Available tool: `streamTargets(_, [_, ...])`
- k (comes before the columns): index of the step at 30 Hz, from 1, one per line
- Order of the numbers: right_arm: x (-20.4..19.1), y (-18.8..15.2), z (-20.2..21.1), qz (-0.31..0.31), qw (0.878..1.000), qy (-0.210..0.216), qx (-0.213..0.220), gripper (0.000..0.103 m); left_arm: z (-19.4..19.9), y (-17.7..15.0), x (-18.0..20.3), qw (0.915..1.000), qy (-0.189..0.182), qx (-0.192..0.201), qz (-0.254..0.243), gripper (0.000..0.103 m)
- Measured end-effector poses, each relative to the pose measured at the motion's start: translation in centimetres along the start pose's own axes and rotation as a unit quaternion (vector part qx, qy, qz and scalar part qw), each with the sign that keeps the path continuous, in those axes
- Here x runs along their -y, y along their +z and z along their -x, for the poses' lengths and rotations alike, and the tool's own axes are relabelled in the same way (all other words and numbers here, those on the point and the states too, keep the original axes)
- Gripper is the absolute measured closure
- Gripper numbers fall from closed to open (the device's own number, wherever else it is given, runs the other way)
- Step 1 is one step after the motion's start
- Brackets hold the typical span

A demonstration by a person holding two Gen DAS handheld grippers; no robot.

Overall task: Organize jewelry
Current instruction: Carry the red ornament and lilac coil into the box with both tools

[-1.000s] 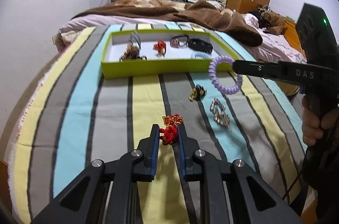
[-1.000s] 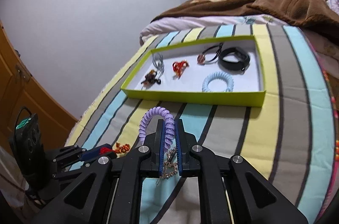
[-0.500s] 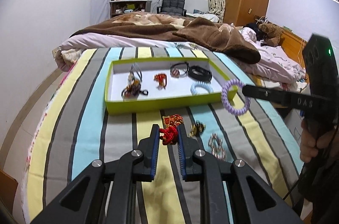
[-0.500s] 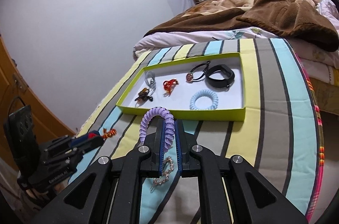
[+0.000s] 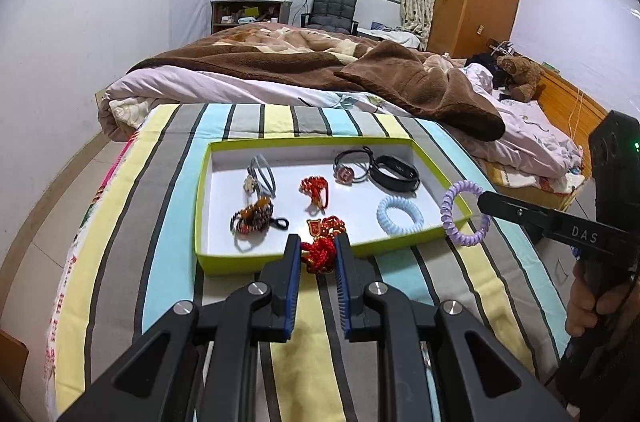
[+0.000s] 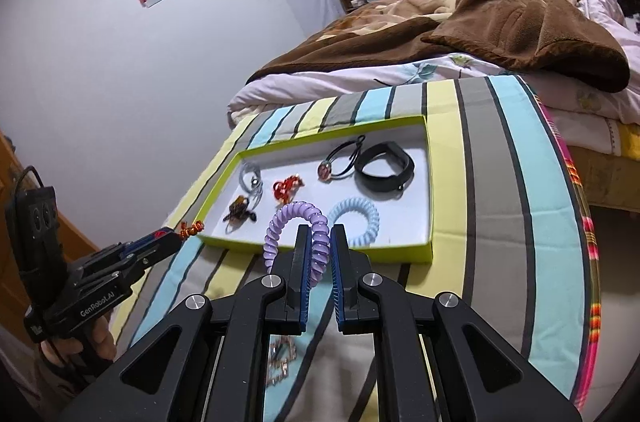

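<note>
A lime-green tray [image 5: 202, 178] with a white floor lies on the striped cloth; it also shows in the right wrist view [image 6: 428, 182]. In it lie a black band [image 5: 394, 172], a light blue coil tie [image 5: 400, 214], a red knot [image 5: 316, 188] and other pieces. My left gripper [image 5: 318, 254] is shut on a red knotted ornament [image 5: 320, 256], held above the tray's near rim. My right gripper [image 6: 318, 242] is shut on a purple coil tie [image 6: 296, 226], held above the tray's near right corner; the purple coil tie also shows in the left wrist view [image 5: 464, 214].
A silver chain bracelet [image 6: 280, 358] lies on the cloth under my right gripper. A bed with a brown blanket [image 5: 320, 62] stands behind the table. The cloth's right edge [image 6: 580, 222] drops off toward the bed.
Both grippers have risen and moved forward toward the tray with their pieces. The loose pieces on the cloth have passed out of the left wrist view.
</note>
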State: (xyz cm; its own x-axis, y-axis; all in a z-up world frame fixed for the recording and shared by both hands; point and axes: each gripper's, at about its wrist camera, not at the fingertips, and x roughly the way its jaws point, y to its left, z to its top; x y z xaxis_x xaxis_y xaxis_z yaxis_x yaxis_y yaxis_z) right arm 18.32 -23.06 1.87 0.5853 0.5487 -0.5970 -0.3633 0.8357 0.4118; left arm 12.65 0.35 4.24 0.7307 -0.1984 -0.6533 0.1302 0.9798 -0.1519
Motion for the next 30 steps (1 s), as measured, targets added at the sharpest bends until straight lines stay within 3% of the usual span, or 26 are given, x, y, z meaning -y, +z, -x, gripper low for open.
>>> streamTargets(16, [0.3,3.4,-6.8,0.002,0.999,-0.041,-0.034,0.093,-6.6,2.8,-1.3,0.9993,0.004,-0.036,0.008,0.086])
streamTargets(30, [0.6,3.9,-11.5,0.02,0.995,-0.067,-0.069,0.093,-10.1,2.5,-1.9,0.9972,0.042,-0.062,-0.006,0.086])
